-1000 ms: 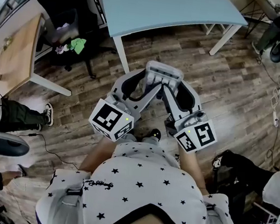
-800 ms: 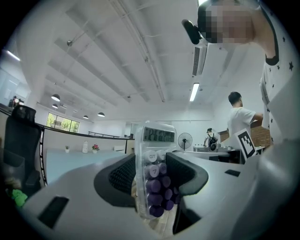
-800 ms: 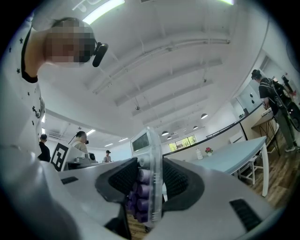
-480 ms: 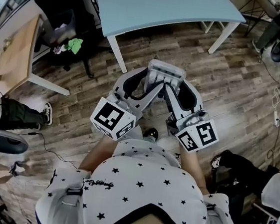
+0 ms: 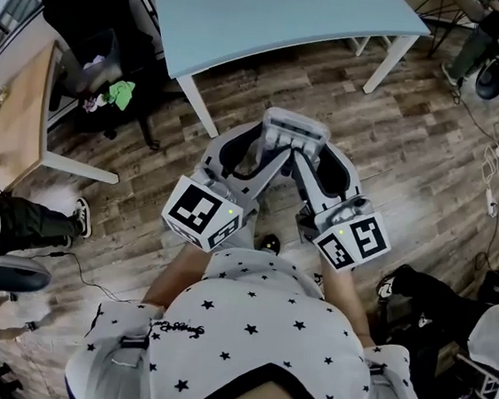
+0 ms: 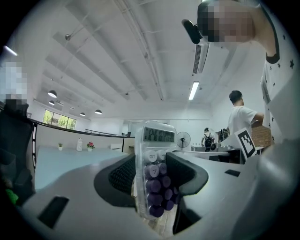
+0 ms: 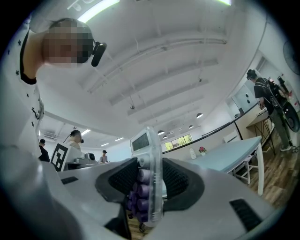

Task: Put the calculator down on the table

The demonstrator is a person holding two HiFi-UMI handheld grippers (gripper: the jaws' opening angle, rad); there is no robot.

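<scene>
A clear-cased calculator point(image 5: 291, 129) with purple keys hangs over the wooden floor, gripped from both sides. My left gripper point(image 5: 270, 149) is shut on its left part and my right gripper point(image 5: 308, 156) on its right part. In the left gripper view the calculator point(image 6: 158, 140) stands upright between the ribbed pads, display on top. The right gripper view shows the calculator point(image 7: 148, 140) edge-on, clamped between that gripper's pads. The light blue table point(image 5: 271, 9) lies ahead, beyond the calculator.
A black chair point(image 5: 86, 23) with a green cloth point(image 5: 118, 92) stands left of the blue table. A wooden table point(image 5: 13, 114) is at the far left, someone's leg and shoe point(image 5: 24, 211) below it. Cables point(image 5: 493, 168) lie on the floor at the right.
Both grippers have kept their grip and their place in the head view. The blue table, chair and floor have slid left and slightly up as the person moved.
</scene>
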